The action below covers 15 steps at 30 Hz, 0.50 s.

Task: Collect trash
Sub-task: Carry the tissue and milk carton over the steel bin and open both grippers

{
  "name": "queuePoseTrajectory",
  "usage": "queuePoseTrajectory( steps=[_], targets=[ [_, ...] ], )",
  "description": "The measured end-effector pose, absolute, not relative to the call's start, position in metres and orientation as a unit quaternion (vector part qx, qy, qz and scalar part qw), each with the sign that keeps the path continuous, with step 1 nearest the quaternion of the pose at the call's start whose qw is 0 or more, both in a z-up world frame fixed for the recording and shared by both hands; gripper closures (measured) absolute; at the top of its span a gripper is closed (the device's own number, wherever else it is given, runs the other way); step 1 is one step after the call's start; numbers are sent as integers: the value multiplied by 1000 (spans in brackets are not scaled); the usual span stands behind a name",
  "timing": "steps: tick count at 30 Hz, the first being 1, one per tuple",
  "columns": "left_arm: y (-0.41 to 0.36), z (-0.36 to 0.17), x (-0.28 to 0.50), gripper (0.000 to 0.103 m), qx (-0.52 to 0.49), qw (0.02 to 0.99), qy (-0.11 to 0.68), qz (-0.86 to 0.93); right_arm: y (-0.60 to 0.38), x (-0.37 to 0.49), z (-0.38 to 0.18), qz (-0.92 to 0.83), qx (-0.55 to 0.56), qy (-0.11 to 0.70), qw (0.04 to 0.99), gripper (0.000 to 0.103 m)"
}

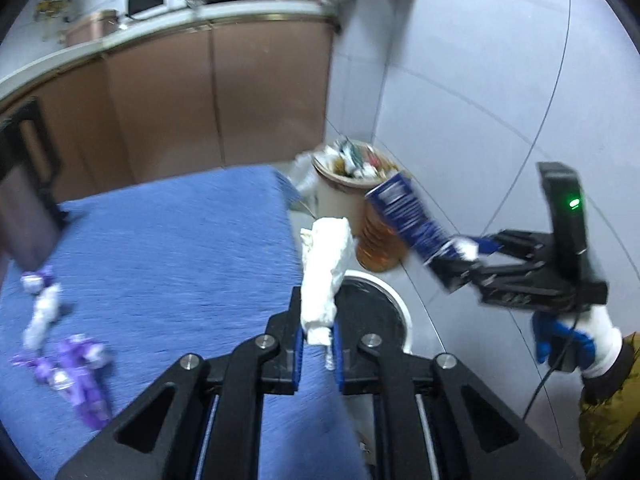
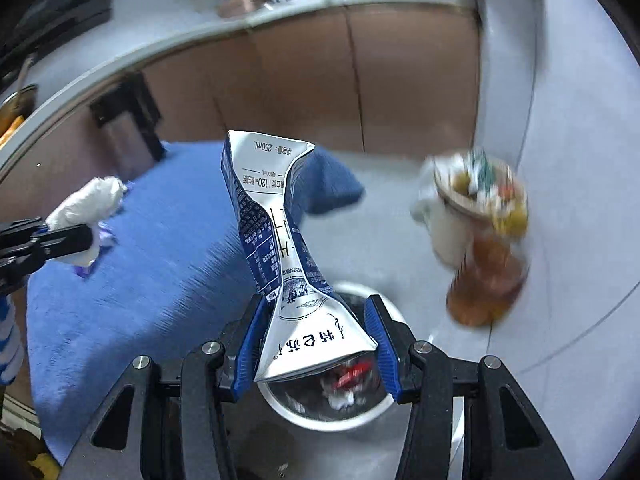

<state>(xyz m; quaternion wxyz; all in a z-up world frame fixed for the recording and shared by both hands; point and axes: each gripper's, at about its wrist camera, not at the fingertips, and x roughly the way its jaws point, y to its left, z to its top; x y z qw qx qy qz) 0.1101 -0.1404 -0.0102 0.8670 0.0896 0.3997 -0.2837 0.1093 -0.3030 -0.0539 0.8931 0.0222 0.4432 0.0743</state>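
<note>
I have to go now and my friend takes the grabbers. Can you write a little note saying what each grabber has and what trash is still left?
Left gripper: shut on a crumpled white tissue.
Right gripper: shut on a squashed blue and white milk carton.
Both hang near the white-rimmed bin on the floor by the table; it already holds some trash.
Done: these two pieces are picked up, not yet dropped.
Left: drop both in the bin, then fetch the purple wrappers and the white wad on the blue tablecloth.
A brown basket, overfull, stands further back.
</note>
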Motion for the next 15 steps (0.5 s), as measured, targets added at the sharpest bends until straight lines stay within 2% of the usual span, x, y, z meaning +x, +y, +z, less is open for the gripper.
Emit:
queuePoseTrajectory(
  steps=[7,8,10,11,12,15],
  targets=[
    [-198,-58,141,90,125,841,437,-294,-329,133,-131,55,66,506,858,55],
    [-202,-62,145,87,127,839,440,-294,-331,135,-139,53,71,510,856,54],
    [-209,-70,152,73,126,835,446,-295,-334,138,-154,45,77,519,850,54],
    [-212,-73,155,62,123,835,449,-295,-336,140,-161,42,82,521,848,52],
    [-213,-75,158,55,121,835,449,-293,-338,142,-166,41,87,524,846,49],
    [-215,-80,164,54,114,834,454,-291,-340,147,-175,37,84,530,843,42]
  ],
)
